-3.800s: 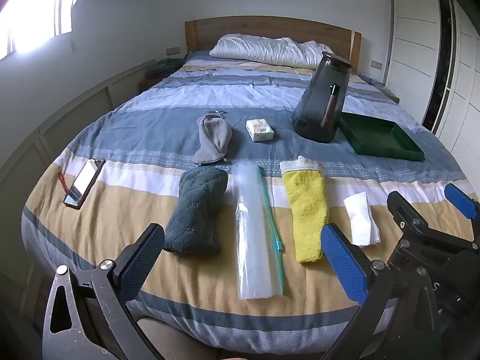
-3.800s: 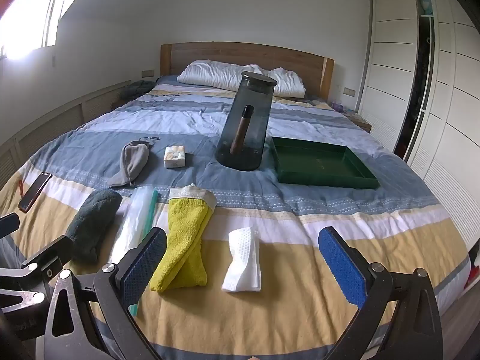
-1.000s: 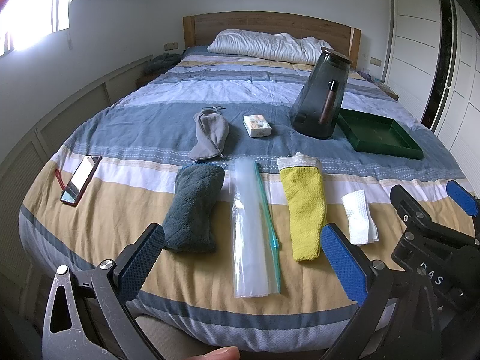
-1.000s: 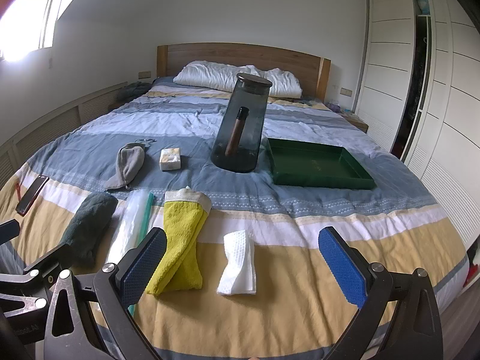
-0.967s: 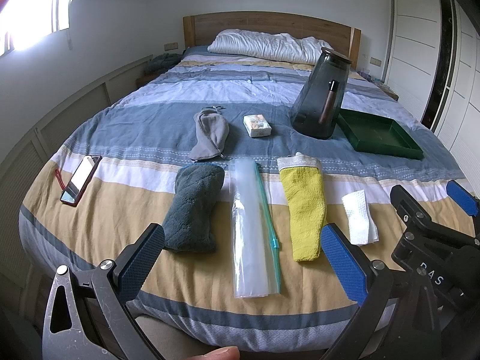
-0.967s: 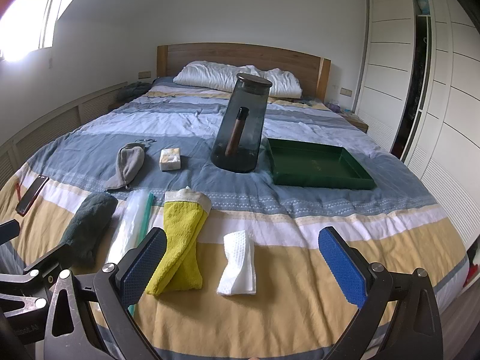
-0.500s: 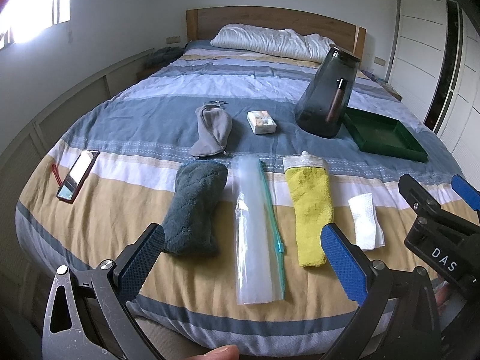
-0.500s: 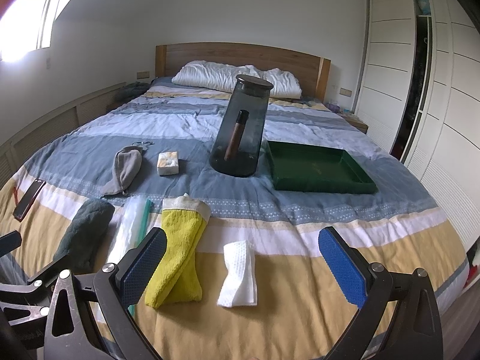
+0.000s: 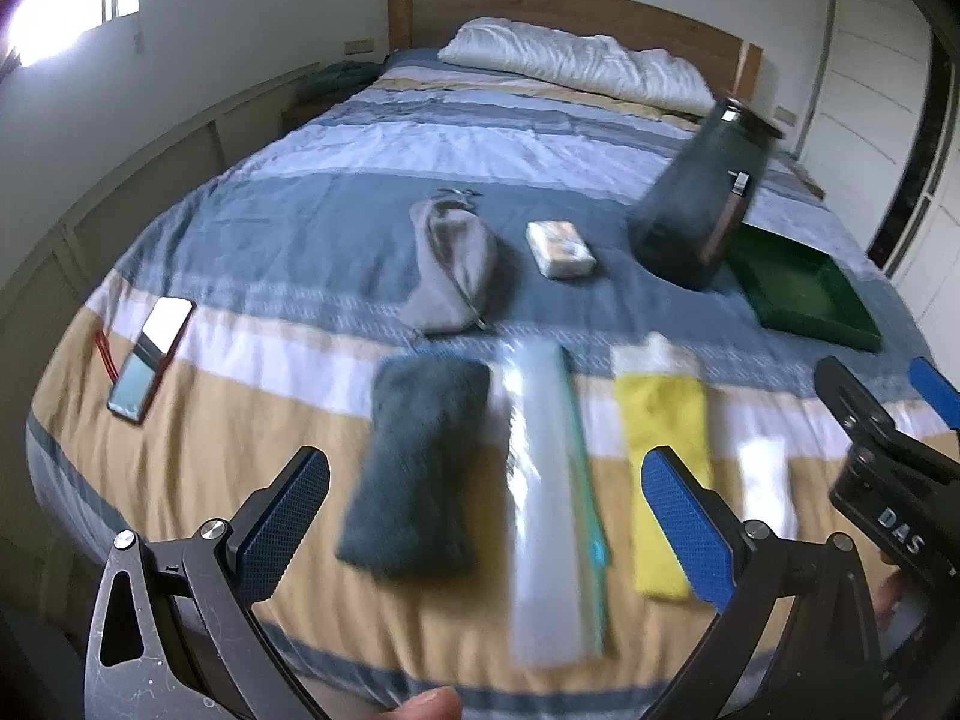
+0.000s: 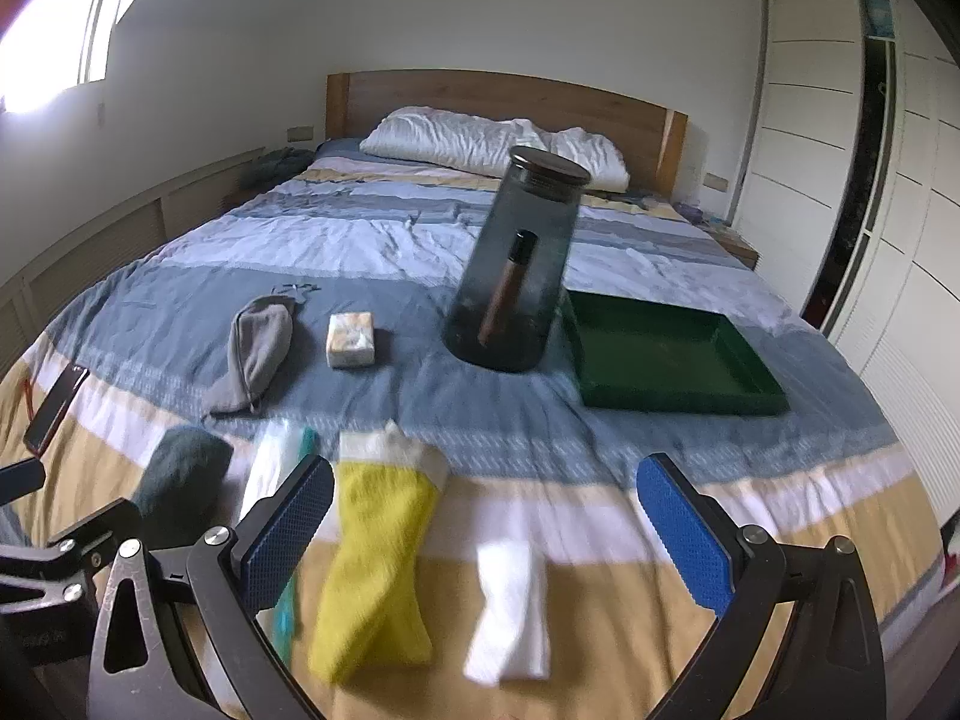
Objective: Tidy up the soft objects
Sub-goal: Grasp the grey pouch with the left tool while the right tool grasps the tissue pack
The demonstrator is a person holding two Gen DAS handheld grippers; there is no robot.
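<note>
With both jaws spread and empty, lower the left gripper point(image 9: 486, 516) squarely over the dark teal towel roll point(image 9: 414, 468), right gripper point(image 10: 486, 531) clear of the yellow cloth point(image 10: 375, 564).

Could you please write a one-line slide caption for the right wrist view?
Open right claw above yellow cloth and white cloth on a striped bed.

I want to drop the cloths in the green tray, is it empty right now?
Empty: the green tray shows only its bare dark floor inside its walls.
</note>
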